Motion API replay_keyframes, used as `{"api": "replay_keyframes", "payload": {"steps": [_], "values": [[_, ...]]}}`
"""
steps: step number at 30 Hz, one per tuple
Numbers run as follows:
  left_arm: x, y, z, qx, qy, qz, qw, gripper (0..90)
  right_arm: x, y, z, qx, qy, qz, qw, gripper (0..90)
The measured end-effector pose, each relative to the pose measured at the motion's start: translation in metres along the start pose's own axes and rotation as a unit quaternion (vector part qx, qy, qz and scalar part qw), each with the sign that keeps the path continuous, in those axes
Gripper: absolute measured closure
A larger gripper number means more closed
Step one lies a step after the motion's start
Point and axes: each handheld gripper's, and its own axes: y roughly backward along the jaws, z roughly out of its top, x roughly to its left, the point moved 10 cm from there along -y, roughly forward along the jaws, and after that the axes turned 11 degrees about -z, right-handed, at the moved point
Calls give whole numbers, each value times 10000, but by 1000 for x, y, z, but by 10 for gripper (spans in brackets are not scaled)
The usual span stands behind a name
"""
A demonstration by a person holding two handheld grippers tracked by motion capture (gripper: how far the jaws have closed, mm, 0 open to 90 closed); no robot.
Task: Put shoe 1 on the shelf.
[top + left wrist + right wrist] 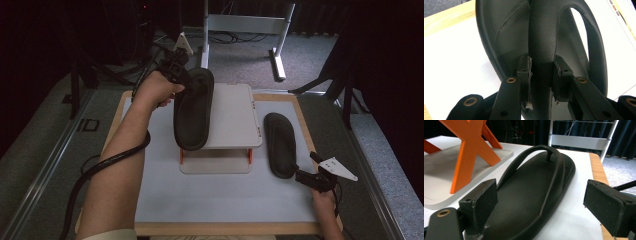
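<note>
- The held sandal (193,110) hangs over the white rack (235,120) — light, rubbery, floppy by the look; its strap (543,42) is the sure hold.
- Left gripper (541,80) fingers clench that strap.
- Right gripper (549,207) fingers stand released (second sandal (531,195) on the worktop (225,200) between them).

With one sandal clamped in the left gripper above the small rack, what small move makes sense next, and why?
Probably lower the held sandal flat onto the rack's top shelf before letting go. The left gripper is shut on its strap, and the sandal hangs over the shelf's left edge, tilted. The other sandal lies on the table beside the rack, in front of the open right gripper.
</note>
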Motion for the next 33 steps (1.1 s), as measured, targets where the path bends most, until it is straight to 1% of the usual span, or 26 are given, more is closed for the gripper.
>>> {"api": "replay_keyframes", "payload": {"steps": [7, 9, 12, 17, 19, 20, 21, 22, 23, 24, 25, 27, 29, 32, 33], "values": [[-2, -14, 7, 60, 125, 2, 9999, 716, 1, 1, 1, -51, 15, 47, 10000, 113], [0, -16, 10, -7, 220, -15, 9998, 716, 1, 1, 1, -58, 11, 59, 10000, 114], [5, -18, 11, -87, 358, 23, 9993, 716, 1, 1, 1, -42, 2, 75, 10000, 113], [6, -22, 12, -75, 410, 44, 9991, 715, 2, 0, 0, -22, 16, 72, 10000, 113], [6, -24, 13, -111, 512, 18, 9986, 715, 1, 0, 0, -6, 32, 66, 10000, 113], [6, -24, 13, -111, 512, 18, 9986, 715, 1, 0, 0, -9, 33, 66, 10000, 113], [7, -28, 14, -85, 574, 27, 9983, 716, 1, 0, 0, -1, 33, 56, 10000, 113], [7, -30, 14, -82, 586, 8, 9982, 715, 1, -1, -1, 9, 35, 51, 10000, 113], [7, -32, 13, -41, 568, 39, 9984, 715, 1, 0, 0, 7, 31, 52, 10000, 114], [7, -37, 12, 20, 585, -5, 9983, 715, 1, 0, 0, 2, 24, 52, 10000, 114], [6, -39, 13, 19, 570, -24, 9984, 714, 1, -1, -1, 7, 19, 42, 10000, 114], [5, -40, 12, 100, 468, 38, 9988, 714, 1, -1, -1, 14, 15, 40, 10000, 114], [5, -40, 13, 133, 461, 121, 9988, 713, 1, -1, -1, 19, 23, 37, 10000, 113], [4, -44, 12, 164, 376, 144, 9991, 706, 1, -1, -1, 16, 26, 41, 10000, 114], [4, -45, 13, 137, 361, 140, 9992, 699, 1, -1, -1, 12, 24, 35, 10000, 114]]}}
